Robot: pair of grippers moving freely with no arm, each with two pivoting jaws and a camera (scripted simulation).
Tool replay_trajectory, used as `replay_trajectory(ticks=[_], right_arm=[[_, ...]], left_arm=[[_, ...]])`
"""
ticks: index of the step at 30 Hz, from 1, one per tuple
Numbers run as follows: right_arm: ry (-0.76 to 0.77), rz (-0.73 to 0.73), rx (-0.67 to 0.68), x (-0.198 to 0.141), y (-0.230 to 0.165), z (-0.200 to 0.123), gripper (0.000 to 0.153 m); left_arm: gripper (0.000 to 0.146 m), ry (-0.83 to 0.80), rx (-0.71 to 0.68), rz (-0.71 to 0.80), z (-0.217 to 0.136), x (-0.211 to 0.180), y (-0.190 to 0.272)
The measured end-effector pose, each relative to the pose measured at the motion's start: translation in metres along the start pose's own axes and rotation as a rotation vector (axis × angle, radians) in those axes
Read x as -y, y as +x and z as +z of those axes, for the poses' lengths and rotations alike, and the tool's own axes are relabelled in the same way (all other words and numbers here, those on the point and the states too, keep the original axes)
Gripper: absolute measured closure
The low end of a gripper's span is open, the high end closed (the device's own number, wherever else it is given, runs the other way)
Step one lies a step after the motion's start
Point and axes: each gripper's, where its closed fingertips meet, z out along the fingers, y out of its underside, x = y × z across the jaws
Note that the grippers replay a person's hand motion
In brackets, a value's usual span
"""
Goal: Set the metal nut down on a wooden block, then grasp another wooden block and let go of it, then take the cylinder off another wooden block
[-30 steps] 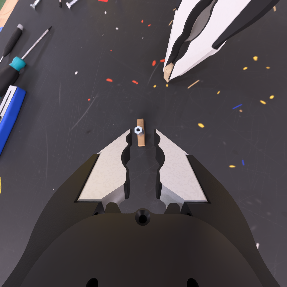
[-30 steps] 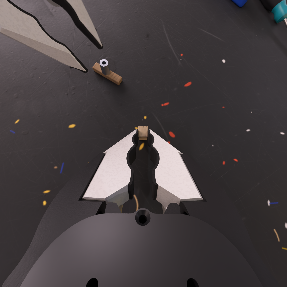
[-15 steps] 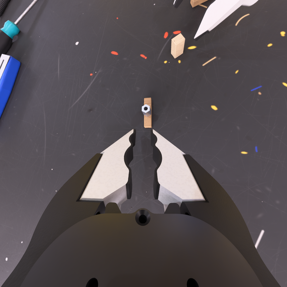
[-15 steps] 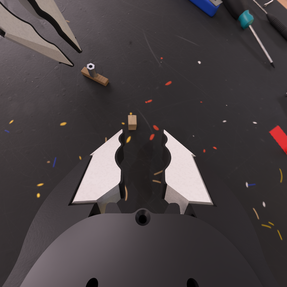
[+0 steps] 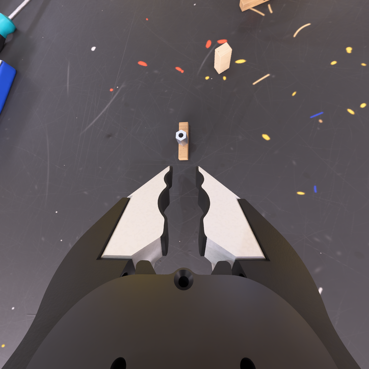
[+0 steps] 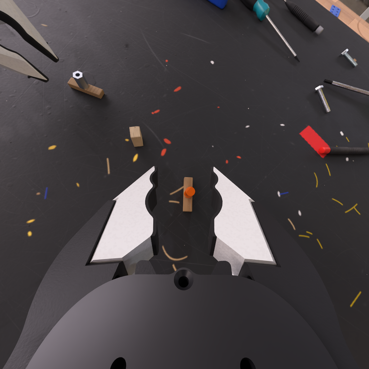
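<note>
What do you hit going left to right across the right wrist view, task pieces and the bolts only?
Left gripper → metal nut on its wooden block → upright wooden block → orange cylinder between the right gripper's open jaws → lower bolt → upper bolt.

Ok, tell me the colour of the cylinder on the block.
Orange; the cylinder shows best in the right wrist view.

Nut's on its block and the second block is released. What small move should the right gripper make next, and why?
Probably lower the right gripper straight down around the orange cylinder. Its jaws are open and empty, and the cylinder stands on the flat wooden block roughly midway between them in the right wrist view, so only descent seems needed before closing.
</note>
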Motion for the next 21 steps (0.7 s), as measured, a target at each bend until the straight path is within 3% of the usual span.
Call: replay_trajectory(ticks=[11,16,19,21], right_arm=[[-0.089,-0.011,0.003,-0.004,0.007,0.018,0.101],[-0.162,0.03,0.011,-0.027,0.01,0.008,0.114],[-0.156,0.046,0.025,-0.033,0.006,0.007,0.14],[-0.146,0.052,0.031,-0.032,0.005,0.007,0.143]], left_arm=[[0.122,0.02,-0.046,-0.052,-0.005,0.002,0.006],[0.121,0.014,-0.043,-0.058,-0.007,-0.002,0.005],[0.12,0.007,-0.048,-0.056,-0.005,-0.004,0.006],[0.12,0.006,-0.048,-0.046,-0.004,-0.003,0.007]])
